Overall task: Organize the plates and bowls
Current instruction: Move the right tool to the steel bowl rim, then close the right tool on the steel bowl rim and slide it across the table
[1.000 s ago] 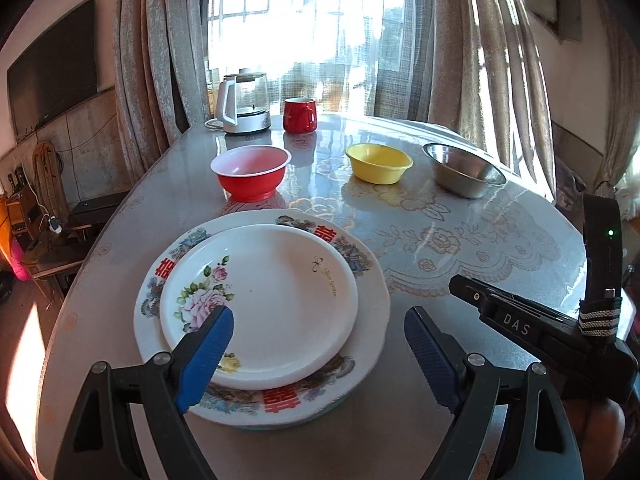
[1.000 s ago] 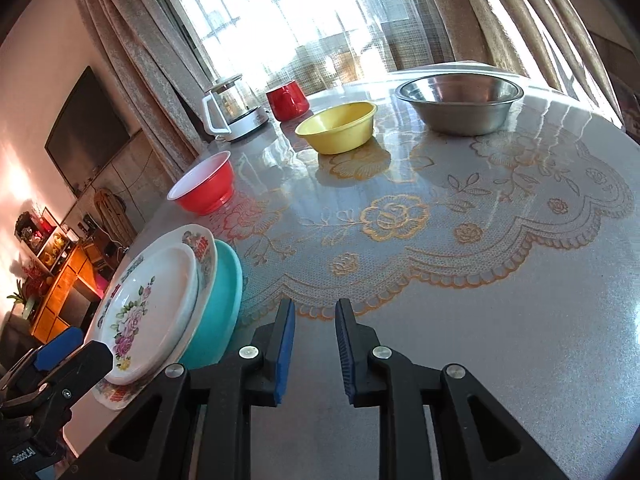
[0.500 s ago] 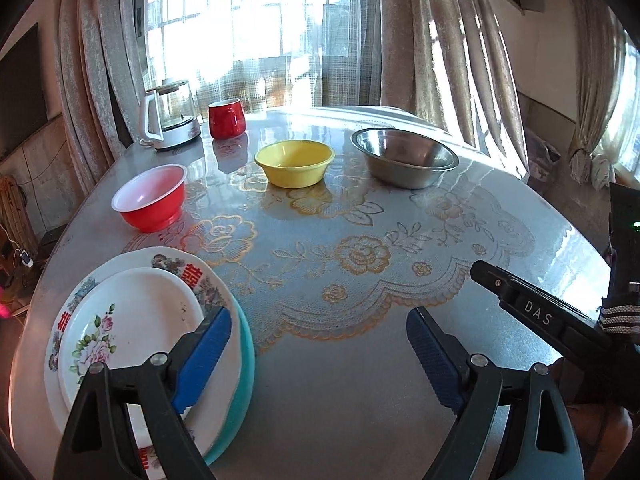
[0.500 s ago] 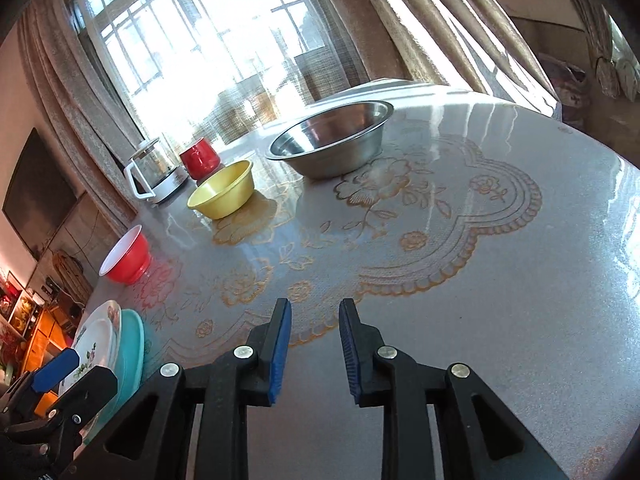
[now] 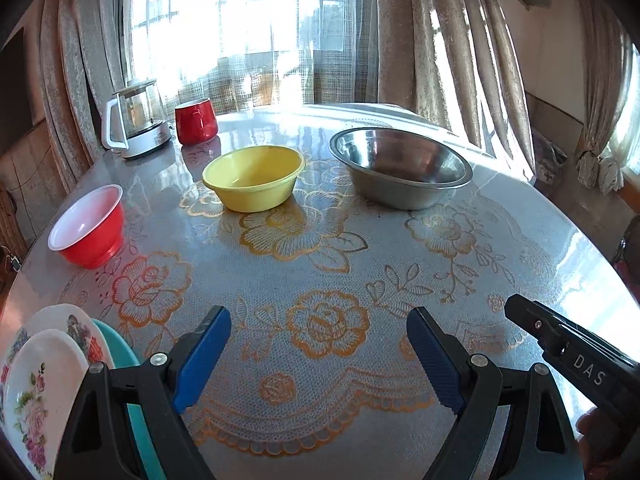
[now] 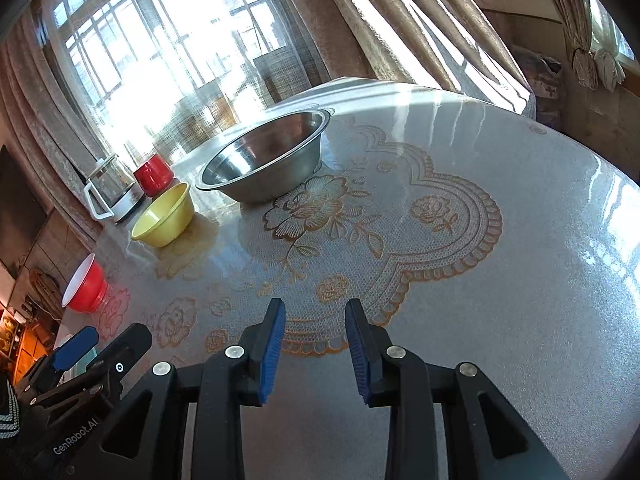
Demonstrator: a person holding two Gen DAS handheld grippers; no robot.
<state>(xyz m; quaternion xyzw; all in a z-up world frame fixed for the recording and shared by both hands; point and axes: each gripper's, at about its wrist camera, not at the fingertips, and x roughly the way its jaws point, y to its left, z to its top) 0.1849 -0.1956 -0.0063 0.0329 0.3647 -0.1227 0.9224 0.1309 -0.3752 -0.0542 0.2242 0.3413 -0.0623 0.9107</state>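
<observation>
The left gripper (image 5: 318,350) hangs over the table (image 5: 520,240) with its two blue pads far apart. Nothing is between them, only the gold flower cloth (image 5: 328,324) under the shiny top. The right gripper (image 6: 315,344) also hangs over the table. Its jaws have just been opening a bit, and nothing is between them. The gap is small but the pads do not touch.

In the left wrist view, a stack of plates (image 5: 44,380) sits at the lower left edge of the frame. A small white plate with pink flowers lies on a bigger flowered plate, and a teal plate (image 5: 120,354) peeks out from under both. Part of the stack is hidden behind the left gripper's arm.

Three bowls stand in a row farther back, each apart from the next. The red bowl (image 5: 90,226) with a white inside is at the left. The yellow bowl (image 5: 254,178) is in the middle. The metal bowl (image 5: 402,168) is right of it. All three stand upright and look empty.

Behind them, in the upper left, a glass kettle (image 5: 134,118) stands just beside a red mug (image 5: 197,121). Curtains (image 5: 440,40) hang by the bright window.

In the right wrist view the metal bowl is in the upper middle, the yellow bowl to its lower left, and the red bowl near the left edge.
</observation>
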